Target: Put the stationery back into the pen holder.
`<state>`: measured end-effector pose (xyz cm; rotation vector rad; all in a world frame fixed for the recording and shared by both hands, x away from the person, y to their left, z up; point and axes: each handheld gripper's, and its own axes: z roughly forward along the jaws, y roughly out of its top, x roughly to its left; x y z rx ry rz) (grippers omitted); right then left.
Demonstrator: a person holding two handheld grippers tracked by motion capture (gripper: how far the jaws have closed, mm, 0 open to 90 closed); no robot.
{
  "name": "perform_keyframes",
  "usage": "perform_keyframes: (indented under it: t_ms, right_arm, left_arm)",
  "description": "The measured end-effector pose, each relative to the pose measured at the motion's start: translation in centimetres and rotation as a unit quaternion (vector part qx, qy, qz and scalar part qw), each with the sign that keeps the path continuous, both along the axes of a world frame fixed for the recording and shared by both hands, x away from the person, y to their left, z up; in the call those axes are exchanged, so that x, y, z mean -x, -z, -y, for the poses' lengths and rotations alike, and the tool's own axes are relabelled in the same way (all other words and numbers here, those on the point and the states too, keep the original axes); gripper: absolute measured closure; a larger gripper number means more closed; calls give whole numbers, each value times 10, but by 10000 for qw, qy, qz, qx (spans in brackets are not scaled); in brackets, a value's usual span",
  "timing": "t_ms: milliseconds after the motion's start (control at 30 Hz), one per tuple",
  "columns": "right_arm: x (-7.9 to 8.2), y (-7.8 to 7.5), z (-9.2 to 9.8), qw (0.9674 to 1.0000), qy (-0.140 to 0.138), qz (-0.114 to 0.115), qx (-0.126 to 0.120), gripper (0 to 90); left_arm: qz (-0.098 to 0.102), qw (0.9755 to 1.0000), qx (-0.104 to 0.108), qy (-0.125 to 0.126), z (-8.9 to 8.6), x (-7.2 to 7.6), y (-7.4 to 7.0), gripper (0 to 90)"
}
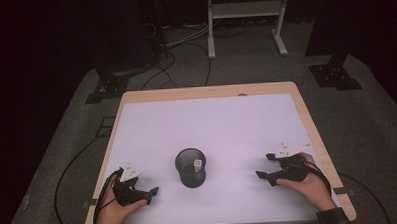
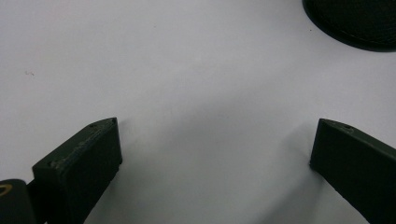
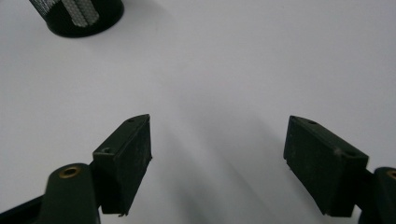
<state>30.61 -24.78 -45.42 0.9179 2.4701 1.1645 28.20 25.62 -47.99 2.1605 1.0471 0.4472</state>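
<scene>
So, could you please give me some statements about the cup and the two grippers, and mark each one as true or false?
1. The black mesh cup stands upright on the white table. True.
2. The left gripper is shut on the cup. False: its jaws stand open with only bare table between them, and the cup is apart from it.
3. The cup stands between the two grippers. True: the right gripper is on its other side.
4. The right gripper holds a pen. False: its jaws are open and hold nothing.
5. The cup lies on its side. False: its open mouth faces up.
</scene>
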Motion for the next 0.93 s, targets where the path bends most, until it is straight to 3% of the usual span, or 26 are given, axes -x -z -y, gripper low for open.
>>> perform_keyframes:
  t_ms: [633, 933]
  right_arm:
    - [20, 28, 34, 9985, 478, -79, 266, 182]
    - [21, 30, 35, 9981, 569, 2, 251, 144]
  left_arm:
    - [0, 10000, -3, 0, 0, 0, 0, 12]
    - [8, 10000, -8, 1, 0, 0, 0, 12]
